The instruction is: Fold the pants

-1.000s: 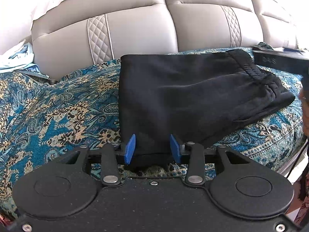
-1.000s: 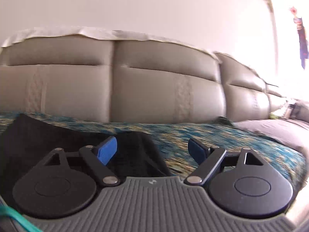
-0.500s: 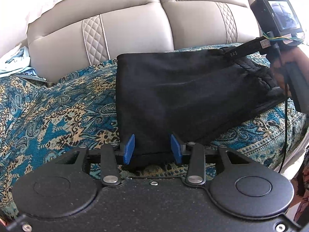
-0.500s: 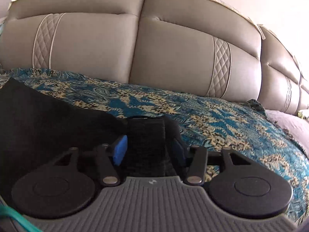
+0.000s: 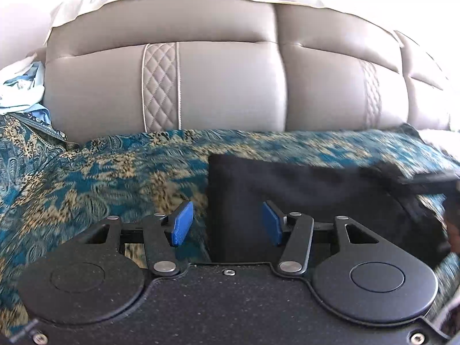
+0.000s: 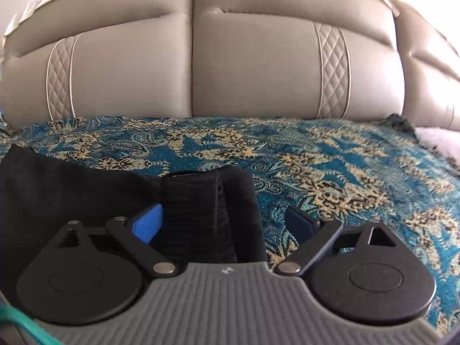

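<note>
Left wrist view shows the left gripper (image 5: 225,222) with its jaws spread, having just been opening — the near left edge of the folded black pants (image 5: 302,201) sits between the blue pads (image 5: 181,223) without being pinched. The pants lie on a blue patterned cover (image 5: 86,189) before a grey padded backrest (image 5: 215,86). From the right wrist, the right gripper (image 6: 227,224) stands wide after opening further — the waistband end (image 6: 195,210) lies loose between its fingers.
</note>
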### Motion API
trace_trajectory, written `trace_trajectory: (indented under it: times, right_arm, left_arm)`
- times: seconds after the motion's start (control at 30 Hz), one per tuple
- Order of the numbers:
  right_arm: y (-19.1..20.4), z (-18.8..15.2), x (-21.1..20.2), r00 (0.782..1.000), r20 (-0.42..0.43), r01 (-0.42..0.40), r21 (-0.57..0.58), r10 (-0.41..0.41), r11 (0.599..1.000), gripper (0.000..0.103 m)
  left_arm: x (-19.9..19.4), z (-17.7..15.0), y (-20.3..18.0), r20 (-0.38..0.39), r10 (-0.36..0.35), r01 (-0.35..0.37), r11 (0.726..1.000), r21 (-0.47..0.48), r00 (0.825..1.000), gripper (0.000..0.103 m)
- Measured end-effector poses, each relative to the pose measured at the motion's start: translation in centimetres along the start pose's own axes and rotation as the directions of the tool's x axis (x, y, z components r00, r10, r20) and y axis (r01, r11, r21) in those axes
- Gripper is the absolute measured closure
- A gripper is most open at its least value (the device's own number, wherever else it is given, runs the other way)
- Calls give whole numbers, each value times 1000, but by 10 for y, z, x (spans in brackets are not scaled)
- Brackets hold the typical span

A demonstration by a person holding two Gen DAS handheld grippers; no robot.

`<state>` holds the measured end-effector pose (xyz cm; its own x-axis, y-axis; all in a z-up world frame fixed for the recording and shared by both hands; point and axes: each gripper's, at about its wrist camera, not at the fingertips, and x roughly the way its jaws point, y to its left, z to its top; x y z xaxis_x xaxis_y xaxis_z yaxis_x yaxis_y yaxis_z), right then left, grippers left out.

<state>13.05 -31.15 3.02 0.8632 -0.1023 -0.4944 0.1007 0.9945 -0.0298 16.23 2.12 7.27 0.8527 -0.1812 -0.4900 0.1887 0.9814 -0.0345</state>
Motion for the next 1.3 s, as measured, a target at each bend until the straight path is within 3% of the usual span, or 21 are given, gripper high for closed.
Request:
trace_trajectory:
  times: [0.2,0.4,0.67,0.97,1.13,1.3]
  right_arm:
    - [-15,-2,7,996,-20,-82,57,83,995,7]
    - [-25,-2,11,988,-20,-151,62,153,986,7]
    - [-26,-3,12,987,-12,-156,72,157,985,8]
    - [-26,-7,10,987,2,-158,86,159,984,8]
    - [-27,-7,9,983,8,-184,87,184,979,16]
    - [-25,-8,6,972,16,-235,90,234,968,34]
  left_arm:
    - [52,13,15,-63,-7,4,999,-49,998,45]
    - [74,14,15,-107,-11,2,997,-82,994,45]
    - [86,14,2,-131,-10,5,999,-44,991,40]
    - [103,18,-1,-179,-71,62,997,-52,981,33]
    - [111,17,7,-191,-125,106,989,-106,974,29]
    - [116,17,14,-173,-184,160,976,-145,967,32]
